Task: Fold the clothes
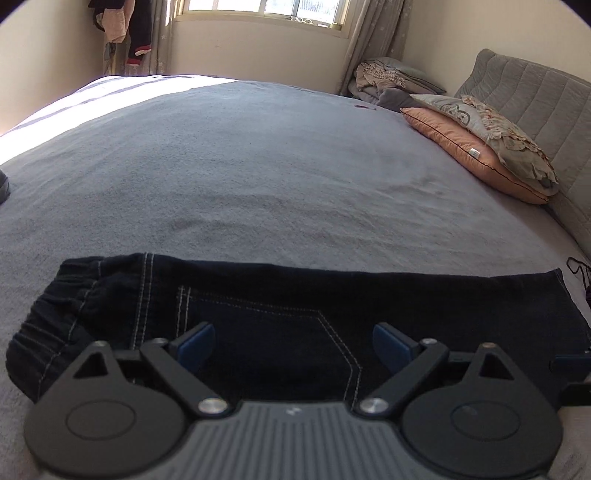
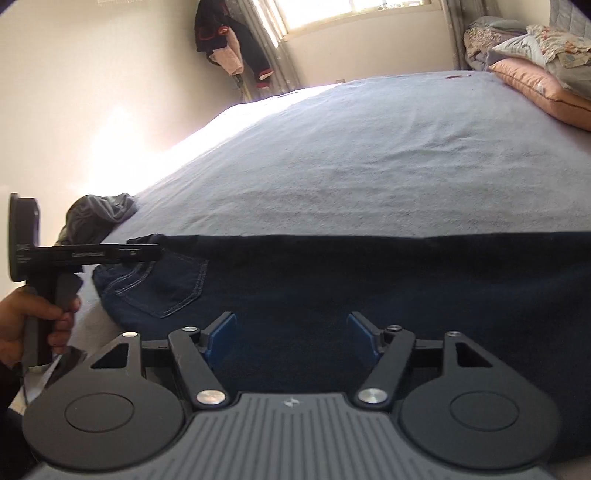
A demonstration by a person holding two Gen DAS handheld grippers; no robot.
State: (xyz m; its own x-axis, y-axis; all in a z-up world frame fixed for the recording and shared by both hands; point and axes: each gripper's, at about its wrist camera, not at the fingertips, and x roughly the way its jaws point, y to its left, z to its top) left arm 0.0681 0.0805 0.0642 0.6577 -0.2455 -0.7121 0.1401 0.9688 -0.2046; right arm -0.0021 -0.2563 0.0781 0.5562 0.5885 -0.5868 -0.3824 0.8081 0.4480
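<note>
Dark blue jeans [image 1: 280, 306] lie flat along the near edge of the grey bed, elastic waistband at the left, white stitching and a back pocket showing. My left gripper [image 1: 293, 345] is open, just above the pocket area, holding nothing. In the right wrist view the same jeans [image 2: 369, 280] fill the foreground. My right gripper [image 2: 291, 336] is open over the leg part and empty. The left gripper's body [image 2: 85, 254] shows at the left of that view, held by a hand, near the waist end.
The grey bedspread [image 1: 258, 166] stretches away behind the jeans. Pillows [image 1: 480, 147] and a padded headboard [image 1: 535, 99] are at the right. A grey garment [image 2: 99, 214] lies at the bed's left edge. Clothes hang by the window [image 1: 122, 29].
</note>
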